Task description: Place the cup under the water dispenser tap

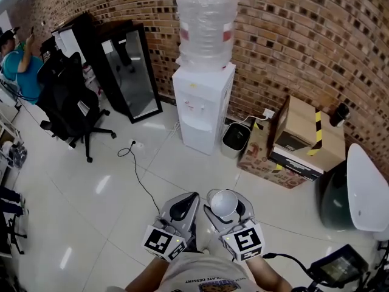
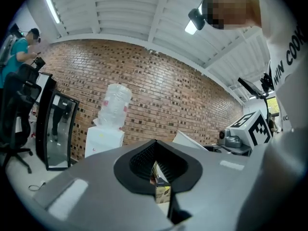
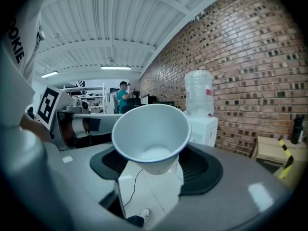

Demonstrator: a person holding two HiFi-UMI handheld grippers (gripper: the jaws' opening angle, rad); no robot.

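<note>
The step in hand is the carry toward the machine: the cup (image 1: 223, 203) is already gripped, but it is nowhere near the tap yet. The right tool (image 1: 228, 216) is clamped on the white cup, its two jaws set wide against the cup's sides. The right gripper view shows the cup tipped, with its open mouth facing back toward the camera and its base pointing ahead. The left tool (image 1: 181, 213) is beside it, jaws together with only a thin slit between them and nothing held. I judge it has no part in this step. The water dispenser (image 1: 202, 105) stands on the white tiled floor (image 1: 121, 187) against the brick wall (image 1: 292, 35), well apart from both tools, with its big clear bottle (image 1: 206, 26) on top. The taps (image 1: 197, 104) show only as small marks on the front panel, above a recessed bay. To the dispenser's right are a small bin (image 1: 234, 137) and cardboard boxes (image 1: 304, 142), and a cable (image 1: 137, 169) trails over the floor to its left. The next move calls for closing the stretch of open floor and keeping clear of that cable. The cup then has to be brought upright, mouth up, and guided into the bay so it sits squarely below one tap. The grip should stay gentle, since a thin cup like this would likely buckle under a hard squeeze.
</note>
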